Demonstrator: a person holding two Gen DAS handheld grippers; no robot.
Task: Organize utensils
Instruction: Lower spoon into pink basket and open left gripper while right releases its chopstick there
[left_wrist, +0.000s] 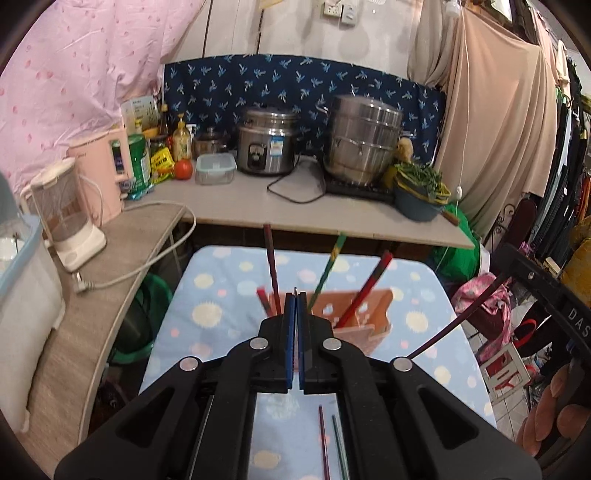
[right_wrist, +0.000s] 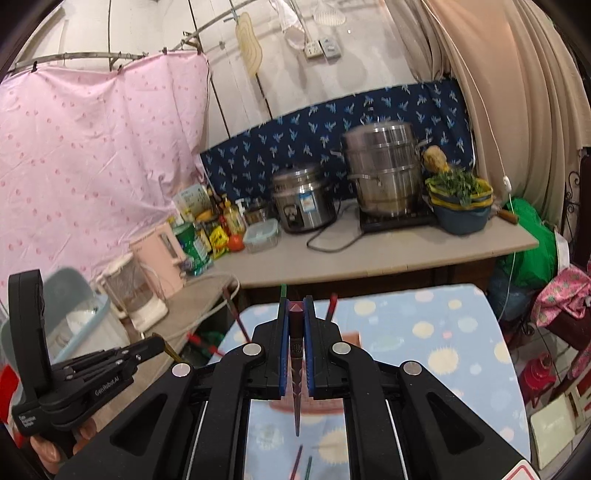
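The right gripper (right_wrist: 296, 314) is clamped on a dark maroon chopstick (right_wrist: 296, 376), which lies lengthwise between its blue pads (right_wrist: 283, 354) with the pointed tip toward the camera. The left gripper (left_wrist: 296, 299) has its jaws pressed together, and a thin sliver shows at their tip; what it is cannot be told. In the right wrist view the left gripper's body reads "GenRobot.AI" on its side. In the left wrist view the letters "DAS" show on the right gripper's body at the frame's edge. The orange utensil holder (left_wrist: 364, 314) stands on the dotted blue cloth (left_wrist: 221, 295), with red and green chopsticks (left_wrist: 367, 291) leaning in it. Two more chopsticks (left_wrist: 332, 443) lie flat on the cloth beneath the left gripper.
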